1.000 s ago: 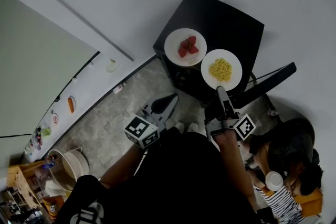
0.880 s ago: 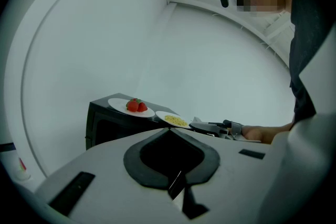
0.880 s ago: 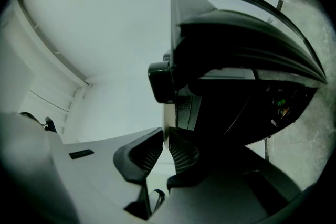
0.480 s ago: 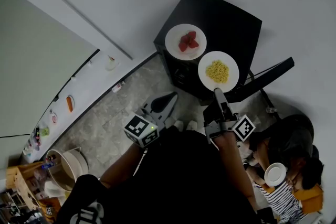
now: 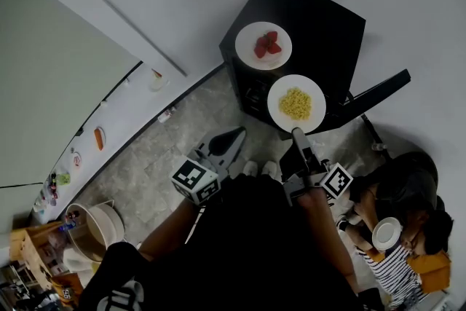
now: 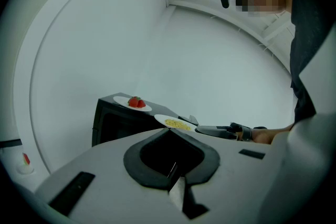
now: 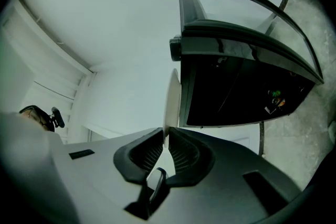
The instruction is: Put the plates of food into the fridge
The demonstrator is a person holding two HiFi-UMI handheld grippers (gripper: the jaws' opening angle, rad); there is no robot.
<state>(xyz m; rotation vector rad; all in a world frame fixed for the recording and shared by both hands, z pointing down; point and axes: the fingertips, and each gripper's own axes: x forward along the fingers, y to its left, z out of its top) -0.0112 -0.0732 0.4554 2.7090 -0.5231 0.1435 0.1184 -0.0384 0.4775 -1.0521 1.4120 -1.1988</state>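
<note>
Head view: right gripper (image 5: 295, 132) pinching near rim of plate of yellow food (image 5: 277, 103), jaws just closing tighter on it. Plate overhanging front edge of black fridge (image 5: 320, 18); strawberry plate (image 5: 250, 49) resting on top. Left gripper (image 5: 231, 138) well apart.

Left gripper view: jaws pressed together, empty.

Right gripper view: rim between pads, dark fridge front beyond.

Step, judged: taking first plate off the top. Next: keep level, lower onto a shelf.

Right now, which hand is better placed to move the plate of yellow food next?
Right. The right tongs, whose jaws have just been closing, grip the rim of the yellow-food plate; the left tongs hang empty, away from it.
</note>
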